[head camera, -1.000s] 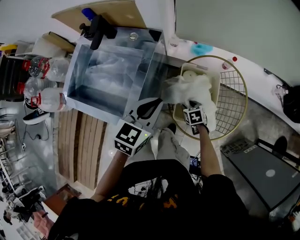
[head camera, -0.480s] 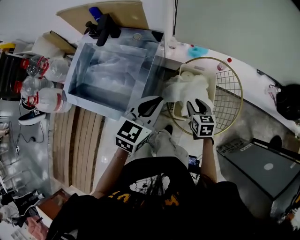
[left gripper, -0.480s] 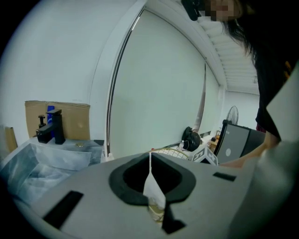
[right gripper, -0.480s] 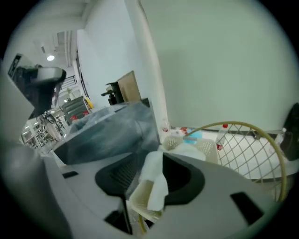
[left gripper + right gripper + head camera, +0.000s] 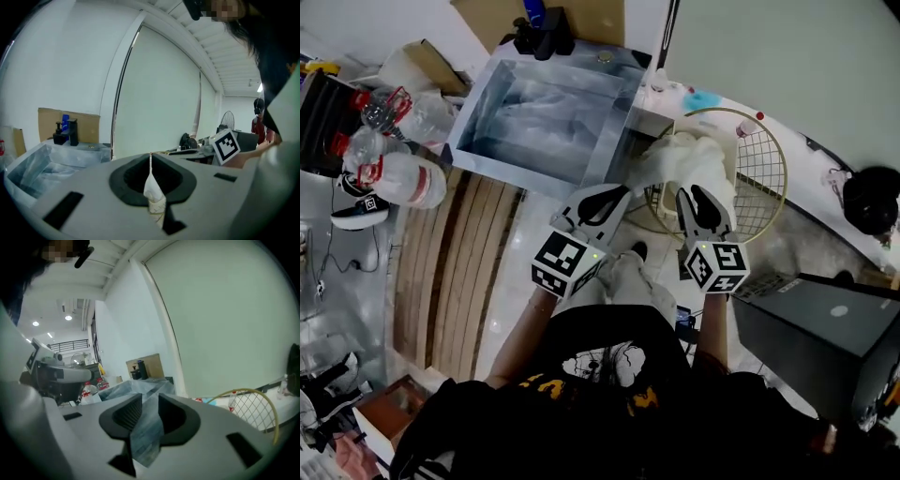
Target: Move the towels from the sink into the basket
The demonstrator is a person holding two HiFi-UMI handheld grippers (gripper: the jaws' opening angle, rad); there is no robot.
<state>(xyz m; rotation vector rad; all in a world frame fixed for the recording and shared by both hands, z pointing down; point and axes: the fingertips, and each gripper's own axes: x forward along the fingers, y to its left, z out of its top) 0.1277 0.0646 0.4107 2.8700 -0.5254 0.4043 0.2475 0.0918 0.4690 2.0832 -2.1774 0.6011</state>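
Note:
The gold wire basket (image 5: 785, 173) stands right of the sink (image 5: 548, 108) and holds a heap of white towels (image 5: 689, 164). My right gripper (image 5: 691, 192) hovers above the basket's near side. Its jaws stand a little apart and have just been closing, with nothing between them. In the right gripper view only the sink's plastic lining (image 5: 136, 387) shows through the right gripper (image 5: 149, 401), with the basket rim (image 5: 243, 392) to the right. My left gripper (image 5: 617, 193) is shut and empty over the sink's near right corner. The left gripper (image 5: 150, 157) shows its tips touching.
A black faucet (image 5: 546, 33) and a cardboard sheet (image 5: 487, 14) stand behind the sink. Plastic bottles (image 5: 403, 178) lie to its left beside the wooden slat flooring (image 5: 459, 272). A black box (image 5: 825, 337) is at the lower right, and a blue item (image 5: 703, 97) lies on the white counter.
My right gripper has let go of the towels and lifted back out of the basket, leaving them heaped there. The left gripper has shifted forward toward the sink's corner.

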